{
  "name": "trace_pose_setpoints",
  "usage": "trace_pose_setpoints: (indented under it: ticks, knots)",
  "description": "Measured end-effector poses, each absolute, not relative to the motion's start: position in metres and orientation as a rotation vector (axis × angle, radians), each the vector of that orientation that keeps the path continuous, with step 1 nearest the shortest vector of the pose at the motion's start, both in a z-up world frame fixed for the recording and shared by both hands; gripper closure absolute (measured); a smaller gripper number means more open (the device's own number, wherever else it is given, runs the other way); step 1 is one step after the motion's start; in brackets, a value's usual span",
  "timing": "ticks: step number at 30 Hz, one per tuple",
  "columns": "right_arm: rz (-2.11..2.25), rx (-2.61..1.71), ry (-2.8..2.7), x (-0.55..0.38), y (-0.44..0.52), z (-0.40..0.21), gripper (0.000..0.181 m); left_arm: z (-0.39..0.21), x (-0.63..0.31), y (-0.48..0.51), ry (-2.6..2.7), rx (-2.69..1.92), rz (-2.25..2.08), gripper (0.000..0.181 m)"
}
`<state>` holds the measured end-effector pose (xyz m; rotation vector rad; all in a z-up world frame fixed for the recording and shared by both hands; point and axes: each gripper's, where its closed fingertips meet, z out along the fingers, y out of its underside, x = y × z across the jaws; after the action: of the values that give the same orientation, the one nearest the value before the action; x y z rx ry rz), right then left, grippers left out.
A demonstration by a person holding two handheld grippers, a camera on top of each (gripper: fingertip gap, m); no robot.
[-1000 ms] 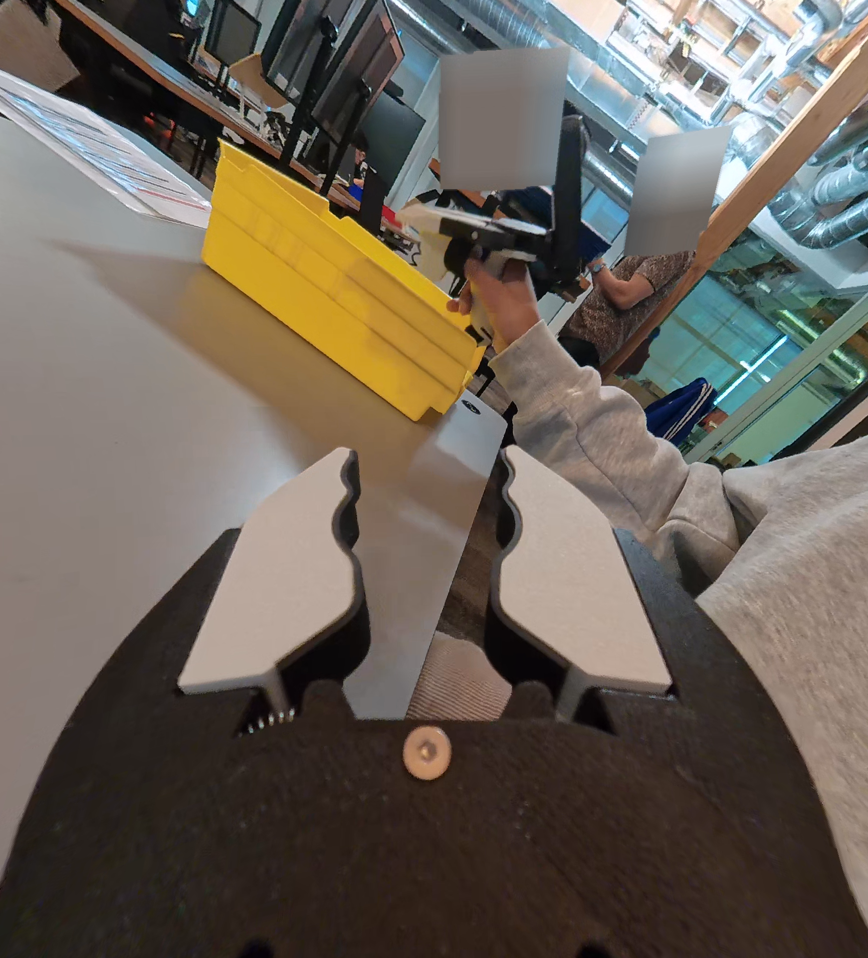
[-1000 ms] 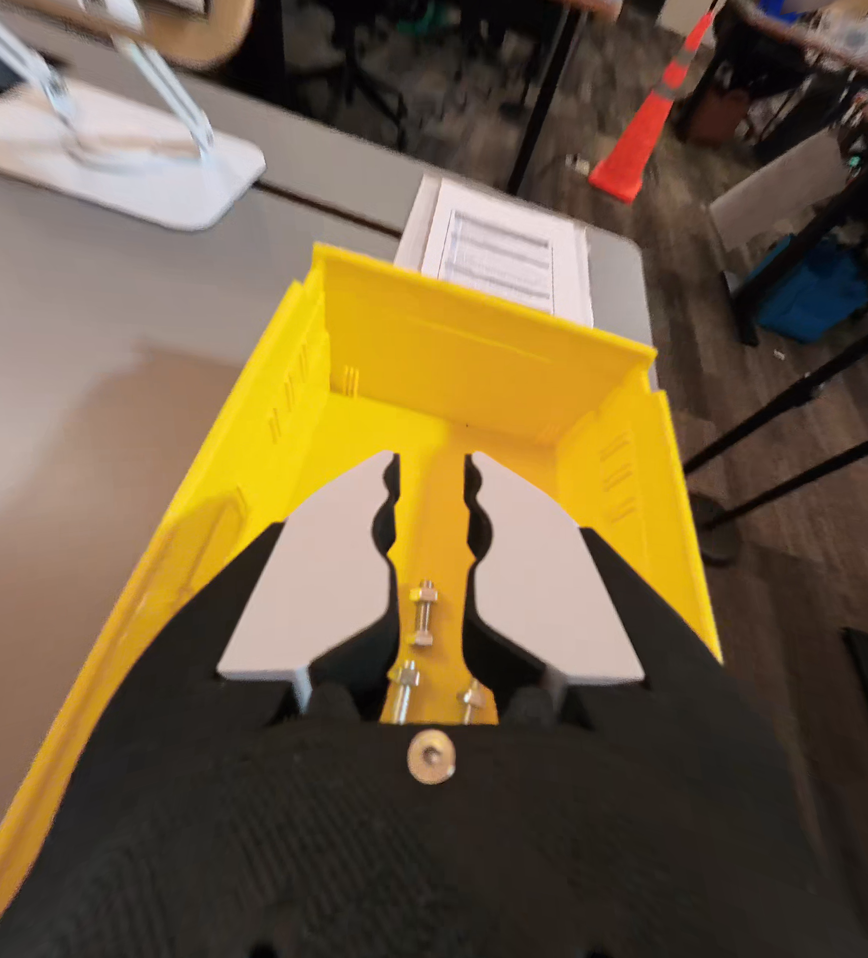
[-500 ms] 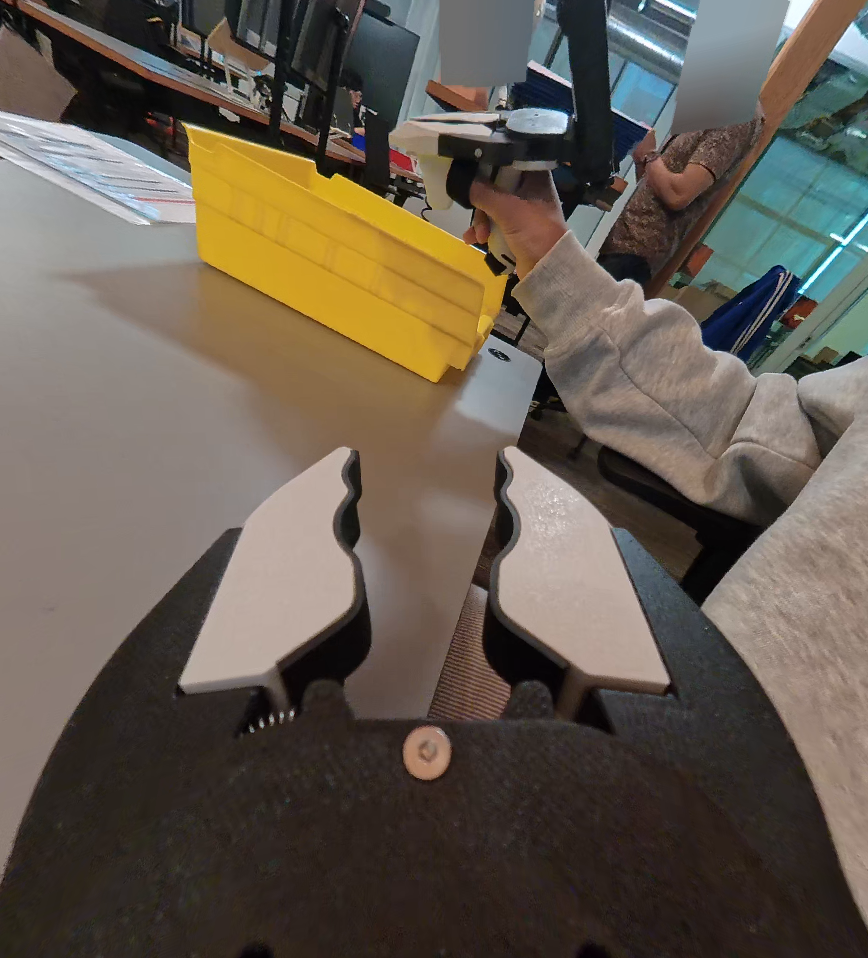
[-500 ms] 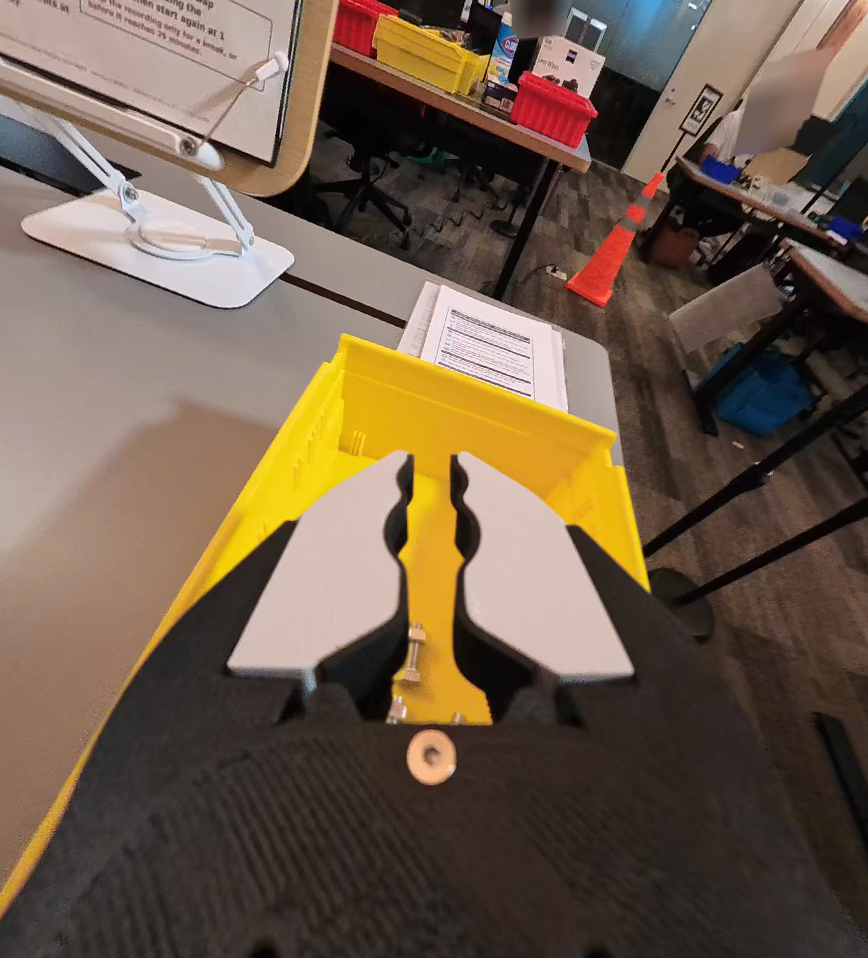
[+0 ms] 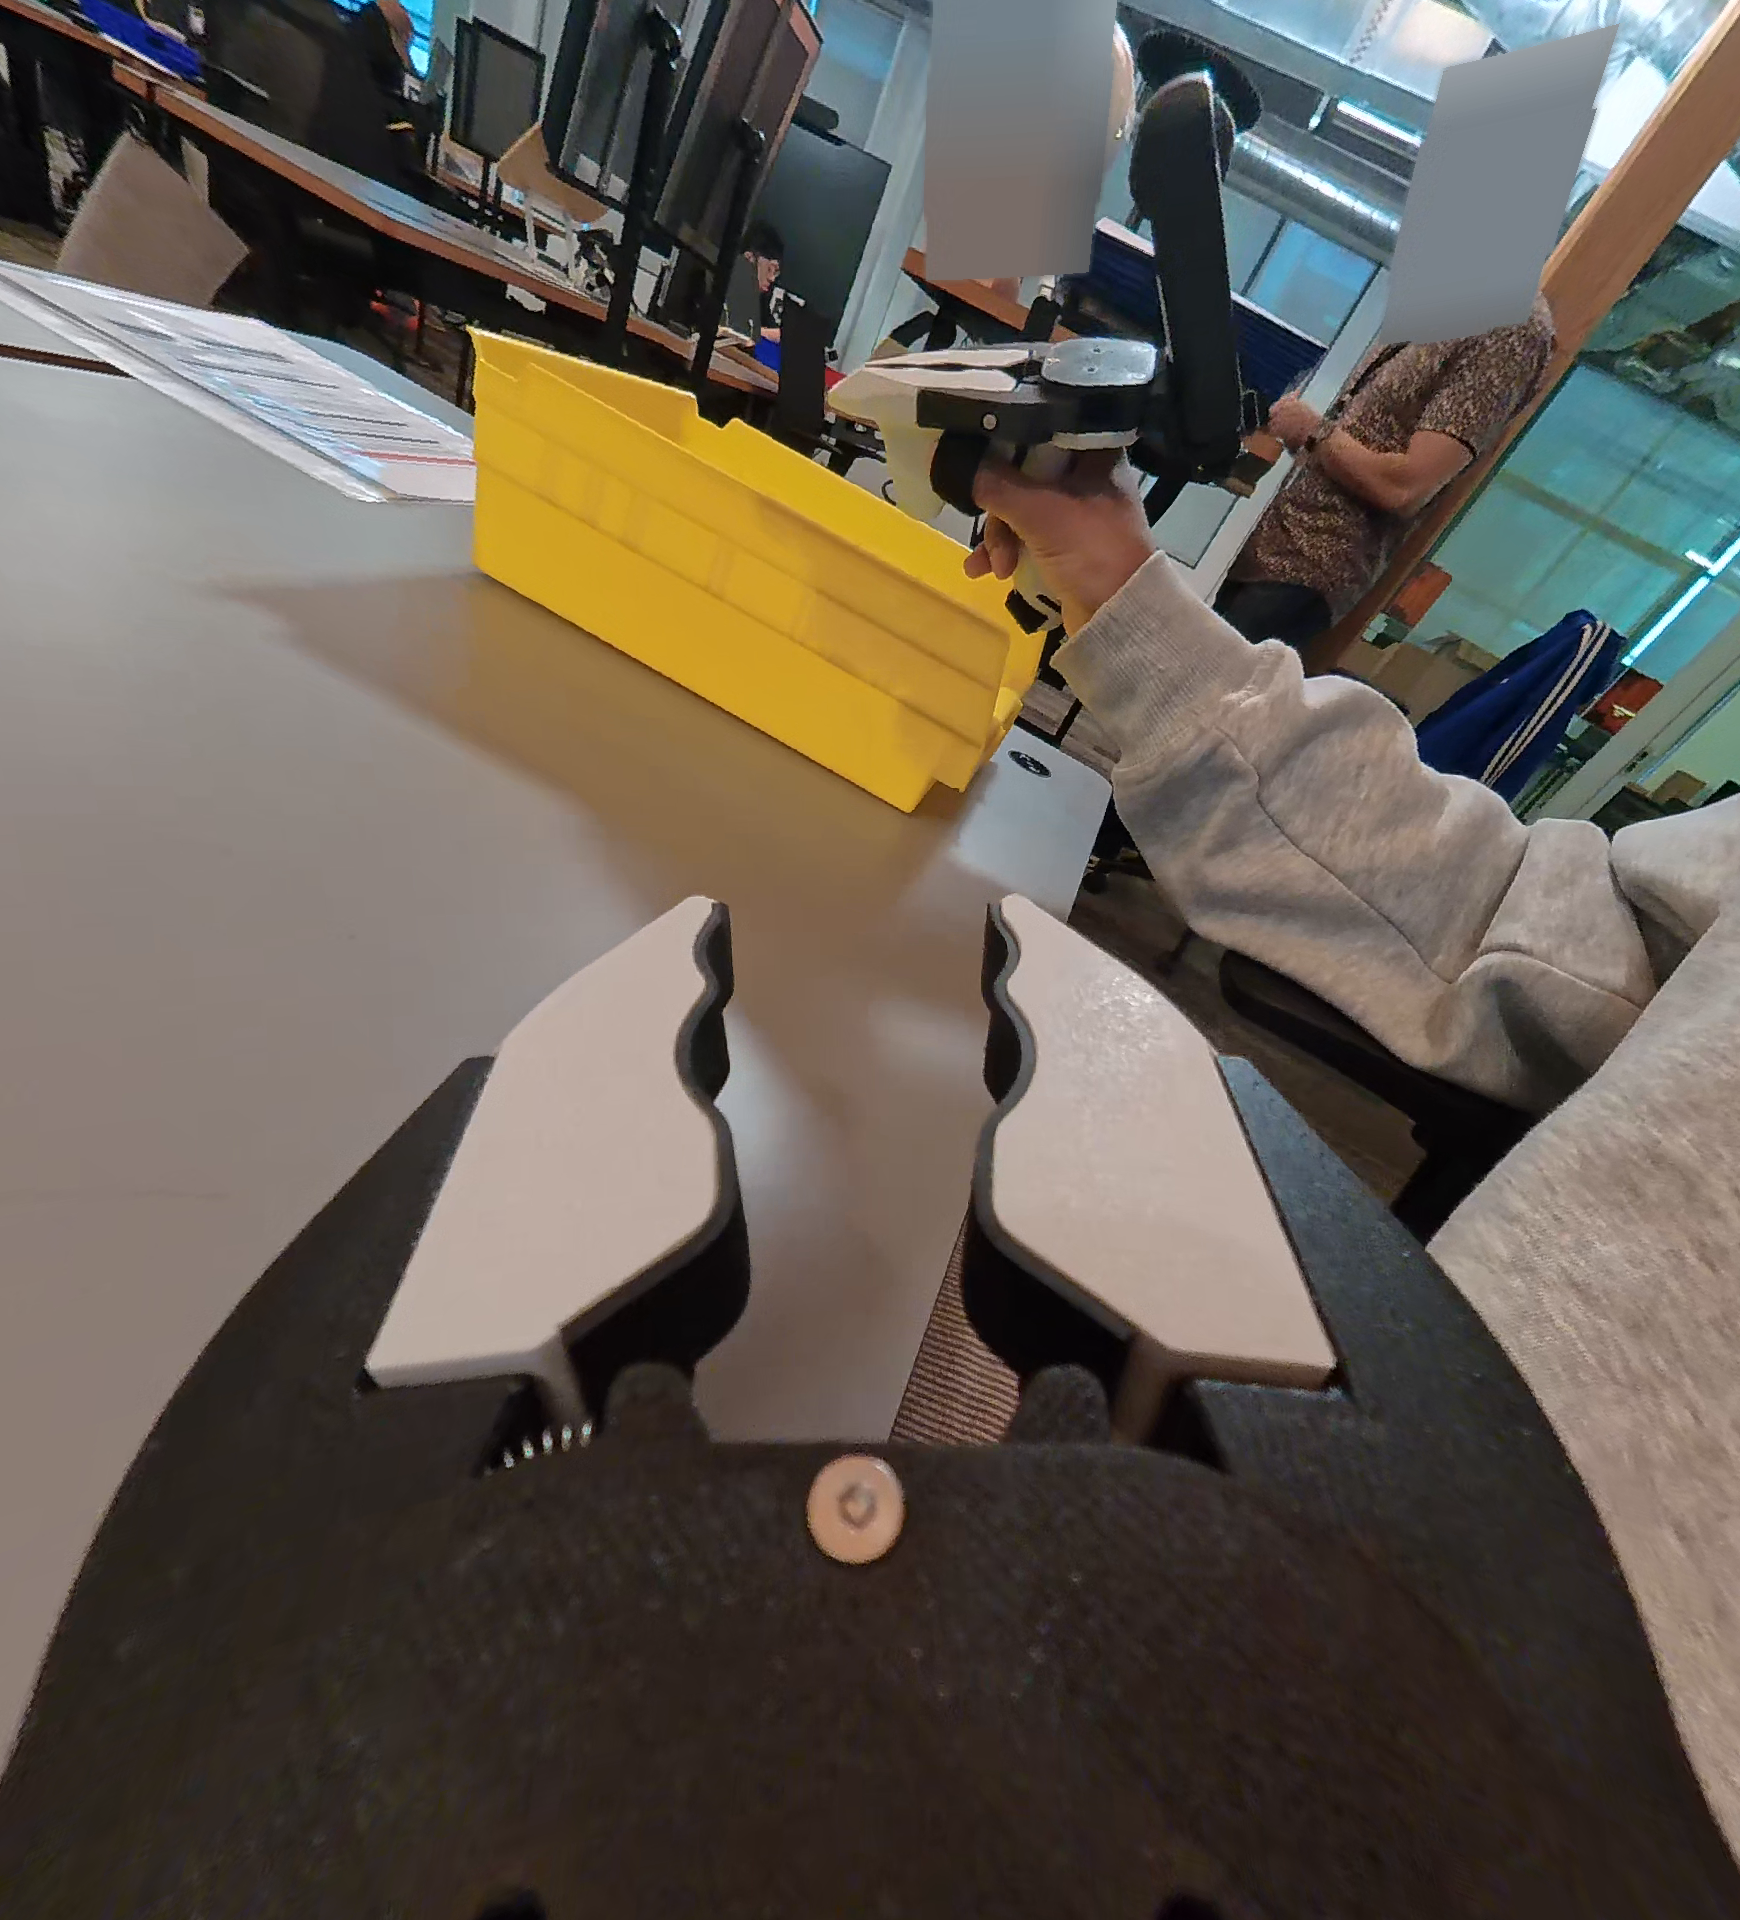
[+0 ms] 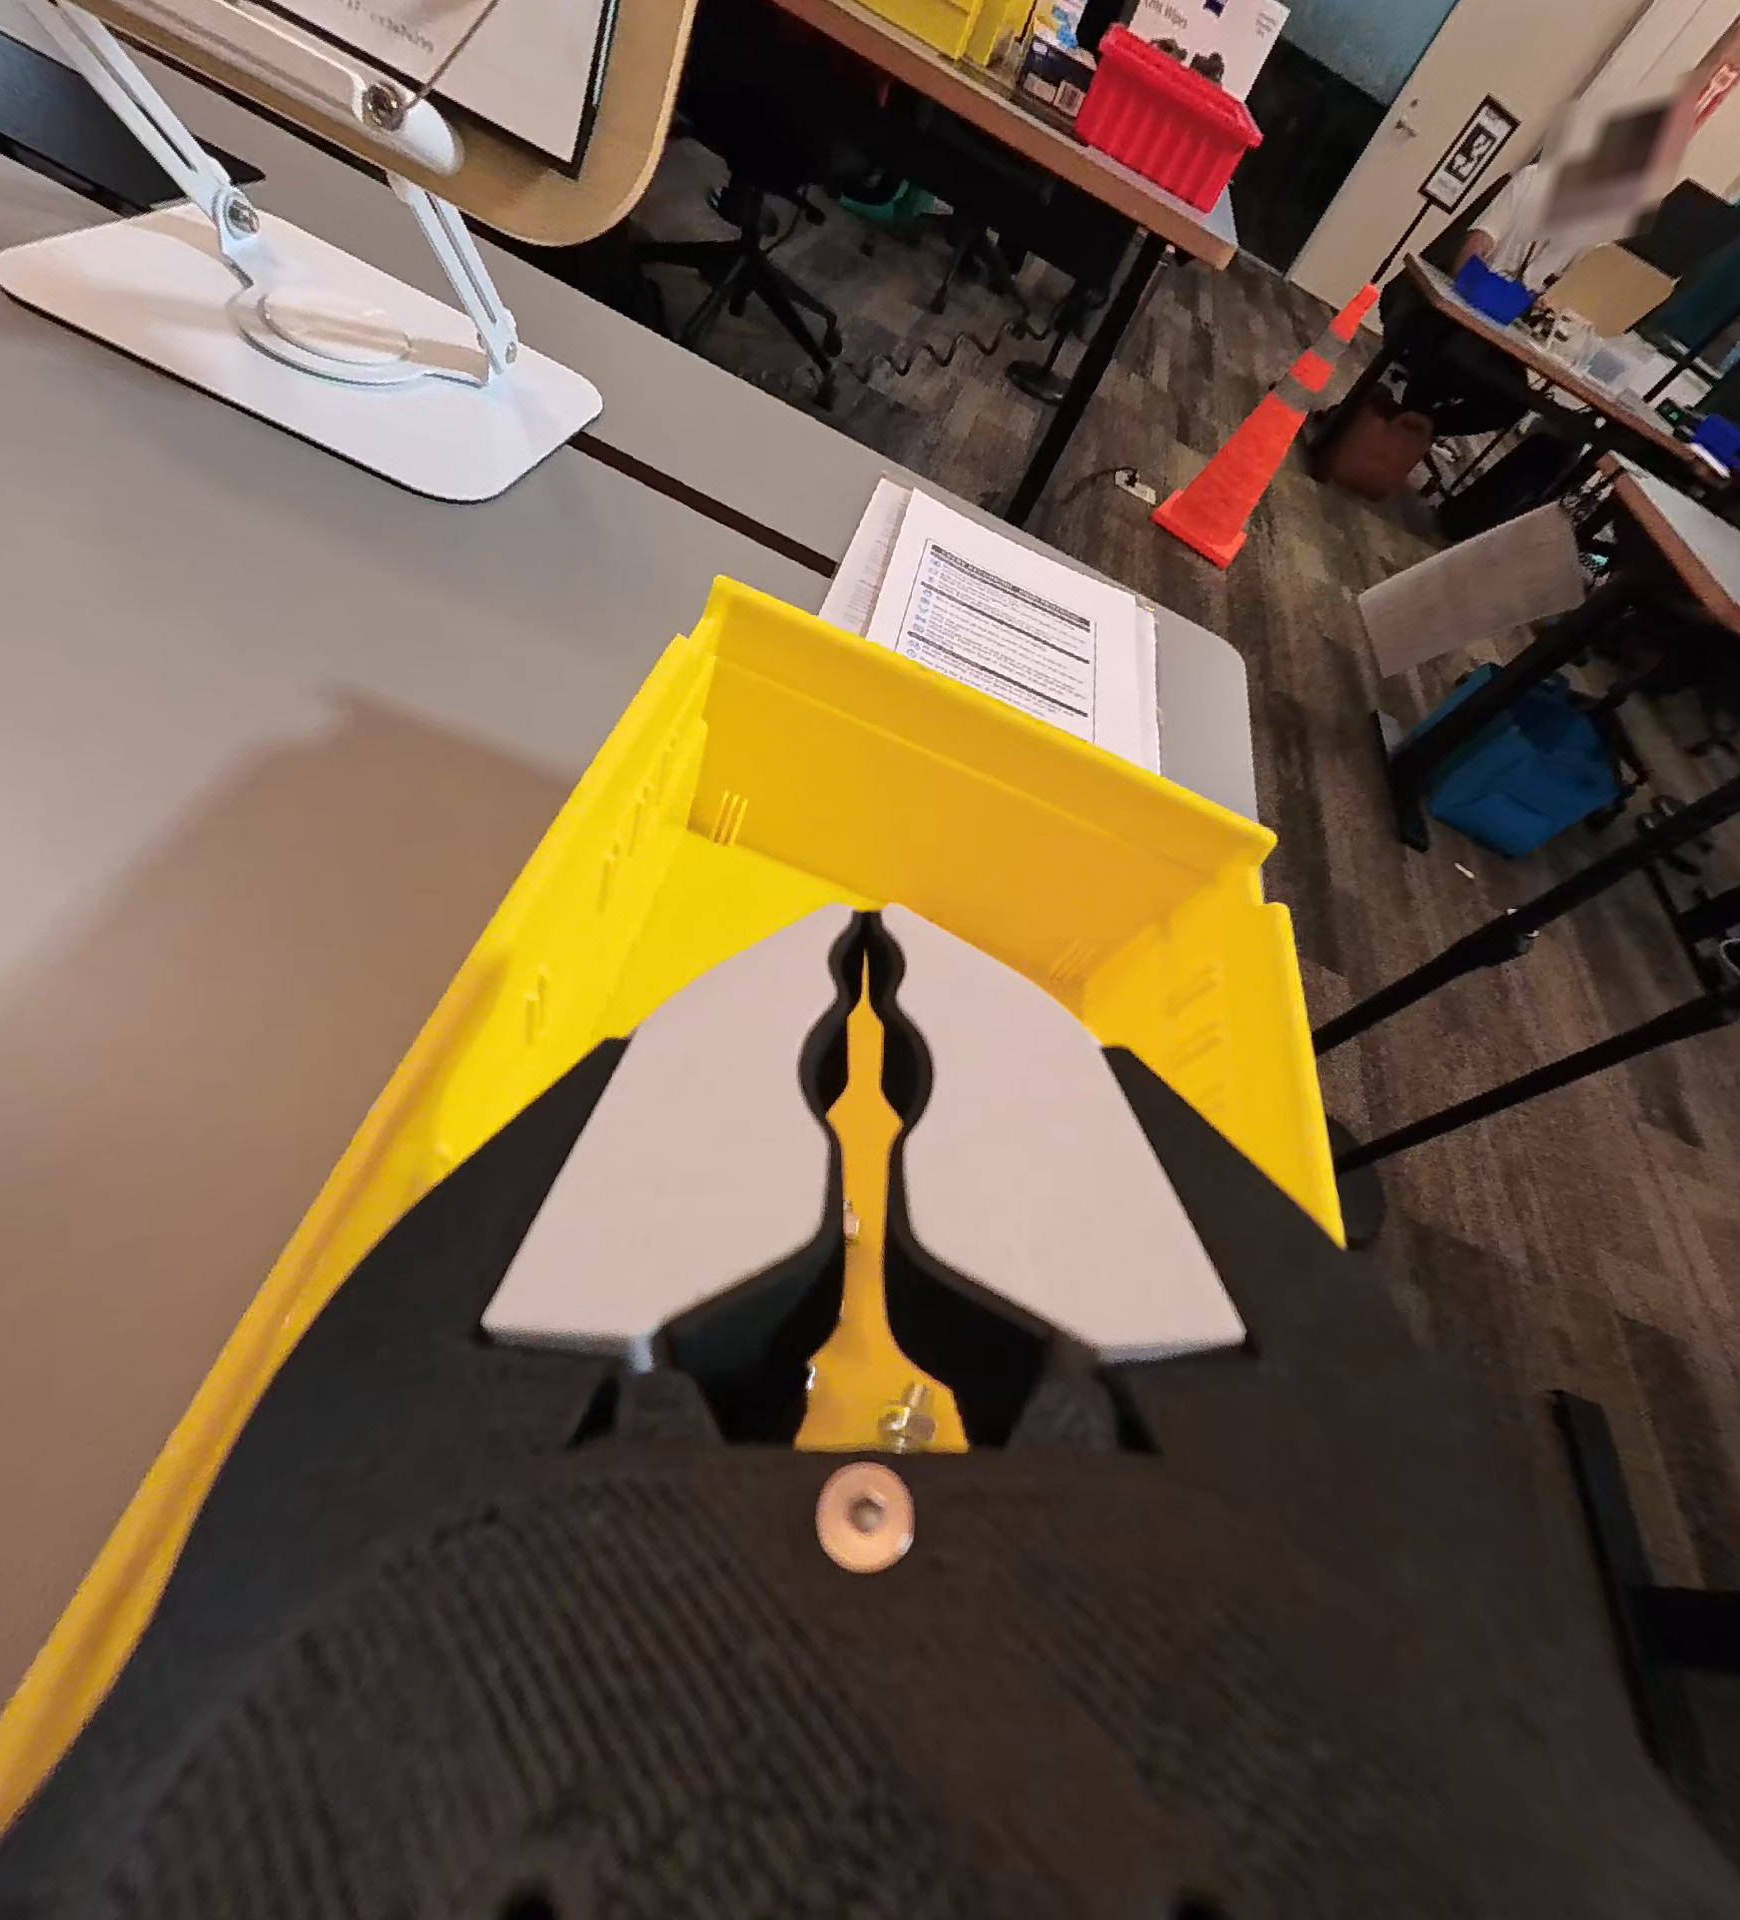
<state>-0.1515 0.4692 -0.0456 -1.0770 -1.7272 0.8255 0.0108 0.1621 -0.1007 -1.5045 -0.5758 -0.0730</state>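
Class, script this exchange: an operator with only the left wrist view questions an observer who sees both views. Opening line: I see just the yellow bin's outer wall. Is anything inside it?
Observer: Yes, small bolts with nuts lie on the floor of the yellow bin, at its near end.
Operator: Does the right gripper have its jaws around one?
Observer: No. It hovers above them, jaws shut tip to tip, nothing between.
Operator: Anything else on the table?
Observer: A white stand base sits left of the bin, apart from it.
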Motion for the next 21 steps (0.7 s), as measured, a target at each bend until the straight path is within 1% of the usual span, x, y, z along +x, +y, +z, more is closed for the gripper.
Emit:
trace_pose_setpoints:
  ticks: [4,10,14,15,17,18,21]
  knots:
    - [0.867,-1.100,-1.689,-0.151,0.473,-0.040,0.181,-0.101,0.011,0.162,-0.572,-1.507,-0.069,0.135]
    - [1.072,-1.138,-1.607,-0.136,0.481,-0.014,0.180,-0.098,0.010,0.167,-0.552,-1.500,-0.079,0.137]
    - [1.004,-1.132,-1.474,-0.119,0.517,0.003,0.170,-0.096,0.011,0.179,-0.537,-1.491,-0.150,0.137]
    - [0.965,-1.135,-1.452,-0.114,0.527,0.005,0.165,-0.096,0.011,0.183,-0.534,-1.489,-0.172,0.137]
    - [0.885,-1.146,-1.408,-0.103,0.547,0.008,0.146,-0.095,0.012,0.189,-0.527,-1.482,-0.209,0.137]
    - [0.858,-1.151,-1.387,-0.097,0.556,0.009,0.140,-0.094,0.011,0.192,-0.525,-1.478,-0.218,0.138]
    - [0.816,-1.176,-1.323,-0.082,0.583,0.008,0.116,-0.085,0.004,0.194,-0.510,-1.435,-0.155,0.143]
